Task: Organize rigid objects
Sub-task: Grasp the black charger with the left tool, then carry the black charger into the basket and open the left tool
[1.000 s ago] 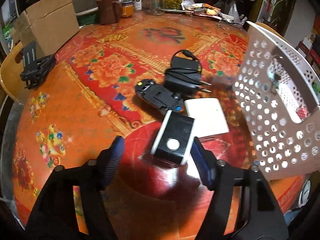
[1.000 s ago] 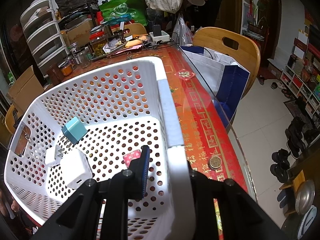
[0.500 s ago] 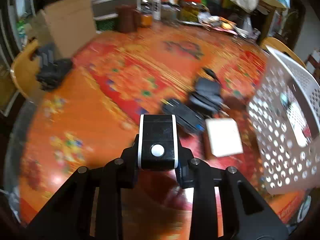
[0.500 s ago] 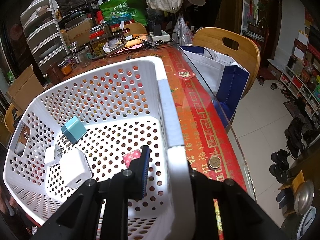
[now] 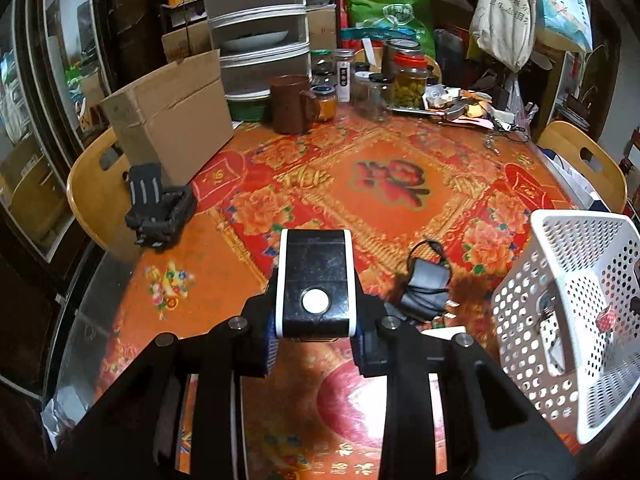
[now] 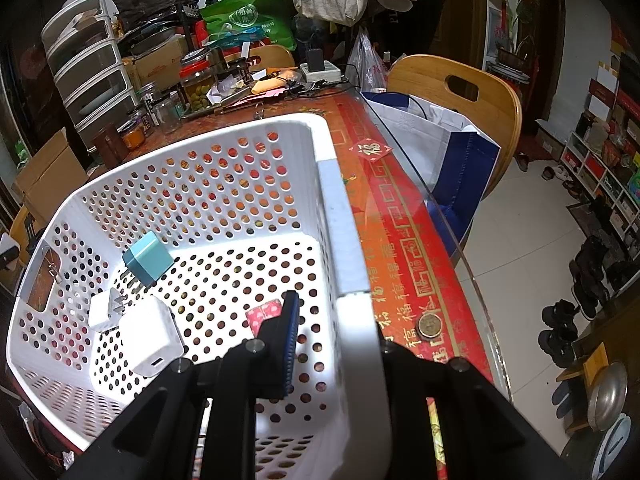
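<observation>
My left gripper [image 5: 316,340] is shut on a black box with white edges and a white round button [image 5: 314,284], held up above the table. A black power adapter with its cable [image 5: 428,286] lies on the table beyond it, and a white flat box [image 5: 446,330] peeks out behind my right finger. The white perforated basket [image 5: 560,320] stands tilted at the right. My right gripper [image 6: 332,344] is shut on the basket's near wall [image 6: 344,240]. Inside lie a teal charger [image 6: 147,260], a small white plug [image 6: 105,310], a white charger [image 6: 150,334] and a red patterned piece [image 6: 262,314].
A cardboard box [image 5: 168,116], a black holder [image 5: 156,208], a brown mug [image 5: 292,104] and jars [image 5: 408,80] stand at the table's far side. Wooden chairs [image 5: 580,164] stand around. A coin [image 6: 430,325] lies by the table edge next to the basket.
My left gripper closed on the black box, lifted it off the table and tilted up, so the view now reaches the back of the room. The right gripper and basket barely moved.
</observation>
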`<state>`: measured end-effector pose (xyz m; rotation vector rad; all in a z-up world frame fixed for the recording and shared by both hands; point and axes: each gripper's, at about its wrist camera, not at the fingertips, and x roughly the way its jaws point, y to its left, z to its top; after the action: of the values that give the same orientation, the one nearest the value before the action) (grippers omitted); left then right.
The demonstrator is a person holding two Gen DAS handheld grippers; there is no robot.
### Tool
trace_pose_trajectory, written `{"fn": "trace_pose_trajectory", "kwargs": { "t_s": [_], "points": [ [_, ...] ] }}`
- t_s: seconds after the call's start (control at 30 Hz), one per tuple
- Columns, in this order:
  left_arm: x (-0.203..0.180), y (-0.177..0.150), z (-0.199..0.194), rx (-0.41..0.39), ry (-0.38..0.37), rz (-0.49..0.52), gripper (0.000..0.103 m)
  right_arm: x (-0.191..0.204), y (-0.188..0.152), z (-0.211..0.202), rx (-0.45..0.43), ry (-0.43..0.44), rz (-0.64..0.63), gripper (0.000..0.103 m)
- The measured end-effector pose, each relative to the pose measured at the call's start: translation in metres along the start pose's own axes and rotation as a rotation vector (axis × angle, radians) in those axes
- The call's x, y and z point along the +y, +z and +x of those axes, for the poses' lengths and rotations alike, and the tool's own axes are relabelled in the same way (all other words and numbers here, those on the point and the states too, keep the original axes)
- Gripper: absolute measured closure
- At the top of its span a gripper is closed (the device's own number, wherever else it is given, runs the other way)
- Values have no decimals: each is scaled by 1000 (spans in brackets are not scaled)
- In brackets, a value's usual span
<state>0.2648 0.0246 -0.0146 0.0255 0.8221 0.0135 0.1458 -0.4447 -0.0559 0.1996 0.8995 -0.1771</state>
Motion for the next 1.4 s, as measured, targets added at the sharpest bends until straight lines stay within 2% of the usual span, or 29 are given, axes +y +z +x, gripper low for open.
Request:
{"fn": "trace_pose_trajectory", "kwargs": {
  "t_s": [0.63, 0.87, 1.2, 1.4],
  "points": [
    [-72, 26, -40, -69, -35, 125, 77, 1, -1, 0, -1, 8, -9, 83],
    [-112, 27, -55, -88, -63, 198, 77, 1, -1, 0, -1, 8, -10, 83],
    [-153, 25, -56, -79, -85, 267, 77, 1, -2, 0, -1, 8, -9, 83],
    [-183, 19, -49, -49, -117, 321, 77, 1, -2, 0, 0, 8, -10, 83]
  ]
}}
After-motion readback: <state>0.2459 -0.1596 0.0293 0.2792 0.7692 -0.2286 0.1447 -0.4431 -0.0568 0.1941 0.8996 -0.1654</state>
